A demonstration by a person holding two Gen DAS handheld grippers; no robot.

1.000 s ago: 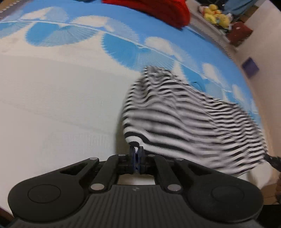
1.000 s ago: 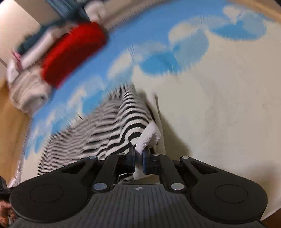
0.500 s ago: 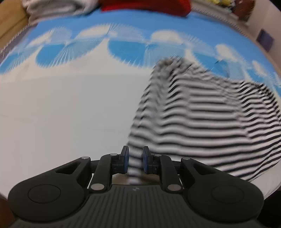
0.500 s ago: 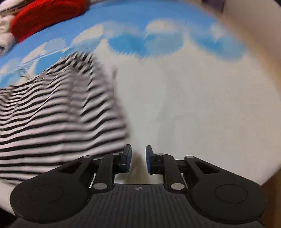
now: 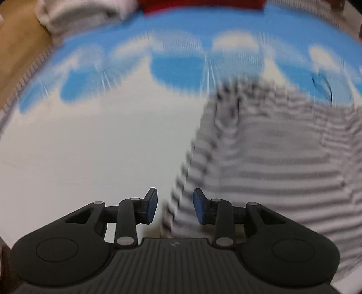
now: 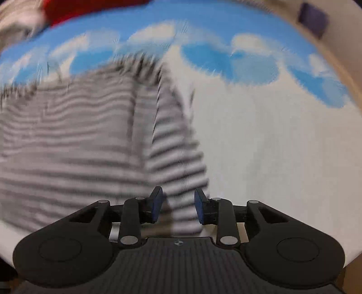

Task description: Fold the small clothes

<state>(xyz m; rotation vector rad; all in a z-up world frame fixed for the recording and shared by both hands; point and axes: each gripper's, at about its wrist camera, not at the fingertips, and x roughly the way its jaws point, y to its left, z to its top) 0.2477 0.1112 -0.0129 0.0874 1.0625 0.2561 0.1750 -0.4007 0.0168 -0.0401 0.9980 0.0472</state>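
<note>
Lying under both tongs — striped garment (image 5: 271, 162), edges between just-opened jaws.

Black-and-white striped knit garment (image 5: 271, 158), thin horizontal bands, blurred to grey in places. It lies on a white bedspread (image 5: 90, 147) w/ sky-blue fan shapes and white cloud patches along the far side. Red fabric bundle (image 5: 203, 5) at the far edge, off-white cloth pile (image 5: 74, 11) beside it. Both grippers matte black w/ blue pads (image 6: 156, 203).

My left black two-finger gripper (image 5: 175, 205): jaws just opening, pads apart. My right black two-finger gripper (image 6: 178, 208): likewise.
</note>
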